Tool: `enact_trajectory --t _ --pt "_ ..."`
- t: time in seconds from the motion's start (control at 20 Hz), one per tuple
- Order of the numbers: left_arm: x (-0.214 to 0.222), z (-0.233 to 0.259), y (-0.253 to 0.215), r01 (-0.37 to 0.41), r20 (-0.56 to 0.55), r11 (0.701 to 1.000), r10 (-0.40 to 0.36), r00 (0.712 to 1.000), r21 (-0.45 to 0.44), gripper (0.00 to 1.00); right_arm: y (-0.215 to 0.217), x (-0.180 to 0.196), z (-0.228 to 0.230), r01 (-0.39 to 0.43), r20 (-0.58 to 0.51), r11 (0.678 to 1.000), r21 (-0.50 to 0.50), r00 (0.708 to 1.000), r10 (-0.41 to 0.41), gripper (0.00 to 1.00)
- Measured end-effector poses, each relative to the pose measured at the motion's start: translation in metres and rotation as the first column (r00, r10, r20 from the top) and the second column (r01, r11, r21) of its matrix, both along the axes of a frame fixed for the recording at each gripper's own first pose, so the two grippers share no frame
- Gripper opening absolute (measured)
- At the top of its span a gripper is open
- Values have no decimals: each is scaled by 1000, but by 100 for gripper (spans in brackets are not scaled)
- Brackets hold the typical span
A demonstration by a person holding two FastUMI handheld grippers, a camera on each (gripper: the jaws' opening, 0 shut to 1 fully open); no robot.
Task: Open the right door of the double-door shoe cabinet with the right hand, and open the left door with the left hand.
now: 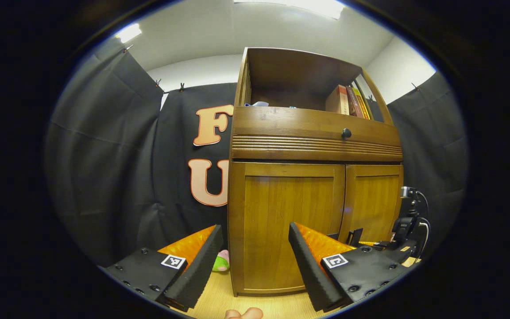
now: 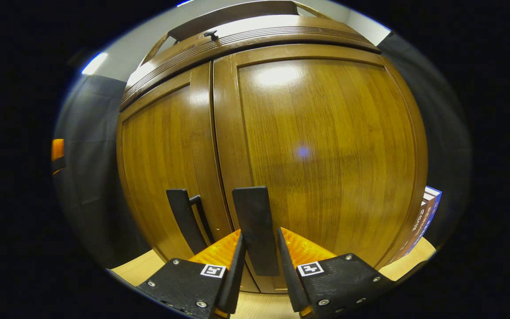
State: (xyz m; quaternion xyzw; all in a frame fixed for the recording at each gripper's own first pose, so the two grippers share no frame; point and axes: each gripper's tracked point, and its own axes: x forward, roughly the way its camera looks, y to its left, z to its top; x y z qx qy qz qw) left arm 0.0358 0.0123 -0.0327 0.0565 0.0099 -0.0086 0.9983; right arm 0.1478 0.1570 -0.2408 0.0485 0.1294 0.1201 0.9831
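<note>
Straddling the flat dark handle [image 2: 255, 230] of the glossy brown wooden right door [image 2: 326, 150], right gripper [image 2: 259, 252] up close to shoe cabinet; jaws narrowed round handle, fingers just beside its two edges, contact can't be told for sure. Matching dark handle [image 2: 184, 219] on left door [image 2: 162, 168] just beside it, across the centre seam. Both doors flush w/ frame, closed. Blue box [image 2: 423, 221] leaning at cabinet's right foot on light wood floor [image 2: 140, 268].

Seen from left gripper view: left gripper [image 1: 255, 261] held back from tall brown wooden double-door shoe cabinet [image 1: 312, 177], jaws wide apart, nothing between them, pointing at lower part of left door [image 1: 288, 226]. Above doors, ribbed drawer front w/ small round dark knob [image 1: 346, 133]; open shelf on top w/ a few books [image 1: 348, 101] leaning at right. Other gripper [image 1: 396, 241] visible low at right, near right door [image 1: 372, 201]. Small pink-and-green soft toy [image 1: 222, 260] on floor beside cabinet's left corner.
</note>
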Motion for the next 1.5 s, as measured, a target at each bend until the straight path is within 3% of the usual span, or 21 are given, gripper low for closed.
enact_trajectory --t 0.05,0.1,0.15,0.5,0.55,0.6,0.65,0.7,0.85,1.5 --pt "0 0 0 1 -2 1000 -1 1000 0 96 2 1 -2 -2 -7 1000 2 1000 2 34" --pt "0 -1 0 2 -3 1000 -2 1000 2 96 2 2 -3 3 -8 1000 -4 1000 -3 34" --pt "0 -2 2 -1 -3 1000 1 1000 4 96 1 3 -6 8 -11 1000 -10 1000 -8 45" --pt "-4 -4 15 -24 -11 999 24 1000 -25 96 0 2 -7 34 16 998 -61 999 -33 31" --pt "-5 -5 17 -28 -13 999 28 1000 -27 96 -1 1 -6 35 17 997 -64 999 -34 39" --pt "-8 -5 19 -33 -13 999 33 999 -28 96 -1 1 -6 35 19 997 -67 999 -34 38" --pt "-11 -4 22 -38 -13 999 38 999 -28 96 -2 -1 -6 37 22 997 -66 999 -36 20" --pt "-13 -4 24 -43 -11 999 42 999 -28 94 -2 -4 -5 39 25 997 -67 999 -37 29" --pt "-21 0 30 -59 -3 998 59 998 -25 98 -6 -16 -5 32 26 996 -84 999 -30 28" --pt "-51 13 23 -48 12 998 49 999 -32 95 -30 -73 7 -10 19 997 -72 1000 11 28"
